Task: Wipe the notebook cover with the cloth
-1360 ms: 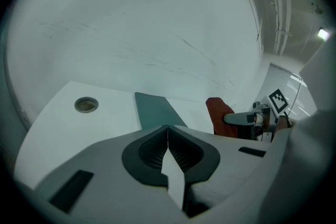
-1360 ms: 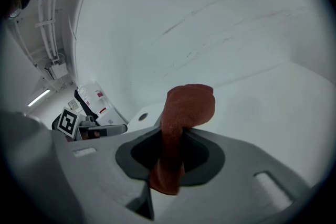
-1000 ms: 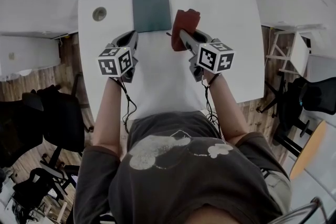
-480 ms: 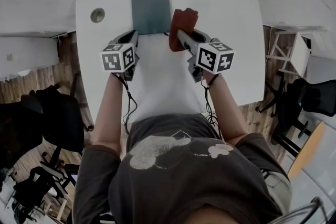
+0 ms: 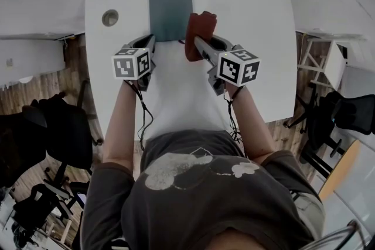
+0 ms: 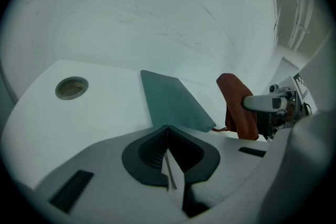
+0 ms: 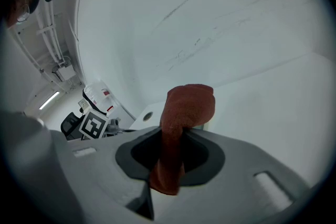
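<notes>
Rust-red terry cloth is pinched between the jaws of the right gripper. A crumpled fold stands up past the jaw tips and a shorter tail hangs back towards the camera. From the head view, the cloth is held at the near right corner of the flat slate-grey rectangular notebook, just overlapping its right edge. Whether the cloth rests on the cover or hangs a little above it, I cannot tell. The left gripper has its jaws pressed together with nothing between them. It is held over the white table just short of the notebook's near left corner.

The notebook lies closed at the far edge of the table, with its long sides running away from the person. Its cover is plain and matte, with no marks that I can make out. Left of it, near the far left corner of the table, a round grey grommet is set into the tabletop (what is down in it is too dark to tell). Each gripper carries a cube with black-and-white square markers. Dark office chairs stand on the wooden floor to either side.
</notes>
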